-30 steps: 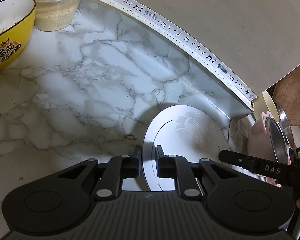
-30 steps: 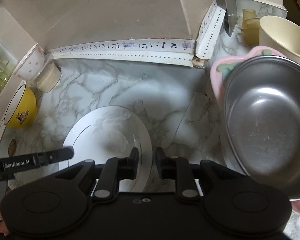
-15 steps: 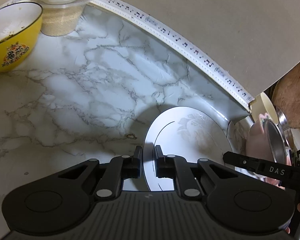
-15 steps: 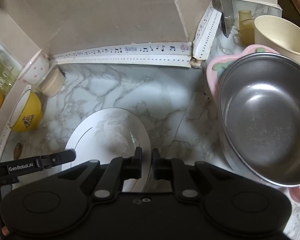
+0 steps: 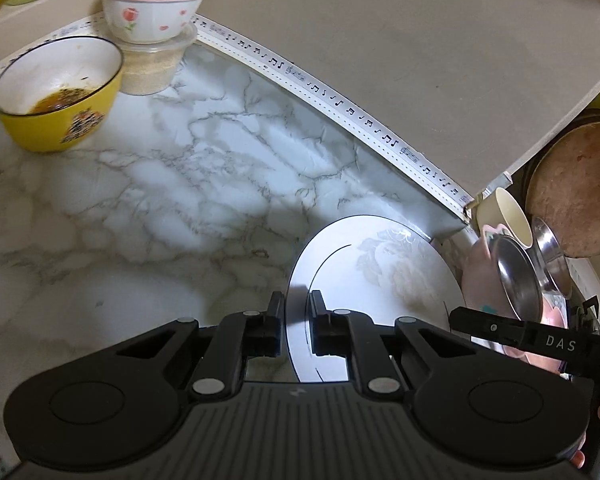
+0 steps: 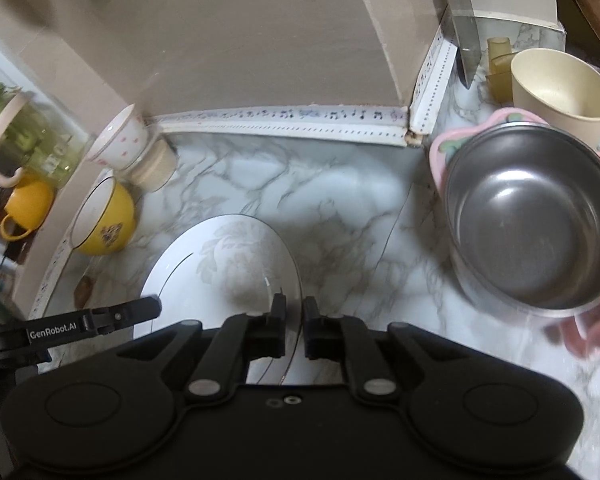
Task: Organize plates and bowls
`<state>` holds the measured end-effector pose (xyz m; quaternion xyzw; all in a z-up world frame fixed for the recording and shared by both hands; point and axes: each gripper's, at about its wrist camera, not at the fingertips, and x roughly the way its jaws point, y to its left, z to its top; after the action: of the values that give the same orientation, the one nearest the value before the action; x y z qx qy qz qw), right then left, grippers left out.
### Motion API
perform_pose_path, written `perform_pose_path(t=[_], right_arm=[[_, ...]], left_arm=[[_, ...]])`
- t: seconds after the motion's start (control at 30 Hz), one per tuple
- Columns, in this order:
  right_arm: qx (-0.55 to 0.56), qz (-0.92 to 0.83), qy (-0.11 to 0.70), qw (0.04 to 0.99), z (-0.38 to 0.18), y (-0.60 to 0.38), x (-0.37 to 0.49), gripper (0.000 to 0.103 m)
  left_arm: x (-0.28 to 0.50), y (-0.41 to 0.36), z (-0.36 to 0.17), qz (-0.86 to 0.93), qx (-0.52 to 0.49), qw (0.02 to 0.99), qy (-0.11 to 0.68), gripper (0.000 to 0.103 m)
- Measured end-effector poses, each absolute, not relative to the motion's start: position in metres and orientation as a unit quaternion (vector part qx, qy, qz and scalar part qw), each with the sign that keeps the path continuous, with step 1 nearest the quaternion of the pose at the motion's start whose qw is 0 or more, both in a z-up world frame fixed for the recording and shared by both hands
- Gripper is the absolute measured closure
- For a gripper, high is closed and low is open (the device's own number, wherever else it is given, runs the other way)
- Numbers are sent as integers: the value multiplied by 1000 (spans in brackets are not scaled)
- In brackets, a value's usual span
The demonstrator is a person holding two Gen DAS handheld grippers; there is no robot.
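A white plate (image 5: 384, 276) with a faint flower print is held between both grippers above the marble counter (image 5: 180, 184). My left gripper (image 5: 296, 320) is shut on its left rim. My right gripper (image 6: 293, 322) is shut on its right rim; the plate also shows in the right wrist view (image 6: 224, 264). A steel bowl (image 6: 528, 224) sits in a pink dish (image 6: 440, 148) at the right. A yellow bowl (image 5: 60, 92) with food residue stands at the far left, next to a white flowered bowl (image 5: 152, 12) stacked on a plastic tub (image 5: 152, 68).
A beige wall with music-note trim (image 5: 340, 100) bounds the counter at the back. A cream cup (image 6: 560, 92) and a knife blade (image 6: 466, 40) are behind the steel bowl. A green jar (image 6: 28, 136) and a yellow mug (image 6: 24, 208) stand on a ledge at the left.
Both grippers have risen and drawn back with the plate, so more of the counter and the left bowls shows. The right fingers have closed in on the rim.
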<state>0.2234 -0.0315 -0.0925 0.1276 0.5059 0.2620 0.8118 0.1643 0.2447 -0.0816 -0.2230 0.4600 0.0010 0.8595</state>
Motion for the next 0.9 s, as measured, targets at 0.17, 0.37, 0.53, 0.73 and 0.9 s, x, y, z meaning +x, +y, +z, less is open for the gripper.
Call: perform_pose_path(t=[0.17, 0.37, 0.53, 0.73, 0.9], right_arm=[[135, 274, 517, 800, -89, -40, 203, 94], [132, 290, 527, 788, -89, -49, 174, 94], [124, 299, 536, 779, -93, -53, 152, 94], [108, 301, 551, 771, -103, -58, 129, 94], [89, 305, 561, 764, -112, -57, 117, 94]], left_arm=[[134, 241, -76, 6, -228, 857, 463, 92], [96, 232, -74, 16, -235, 854, 464, 92], [69, 224, -82, 27, -238, 850, 469, 92], [44, 217, -98, 29, -244, 841, 481, 92], [36, 215, -111, 34, -248, 834, 492, 92]])
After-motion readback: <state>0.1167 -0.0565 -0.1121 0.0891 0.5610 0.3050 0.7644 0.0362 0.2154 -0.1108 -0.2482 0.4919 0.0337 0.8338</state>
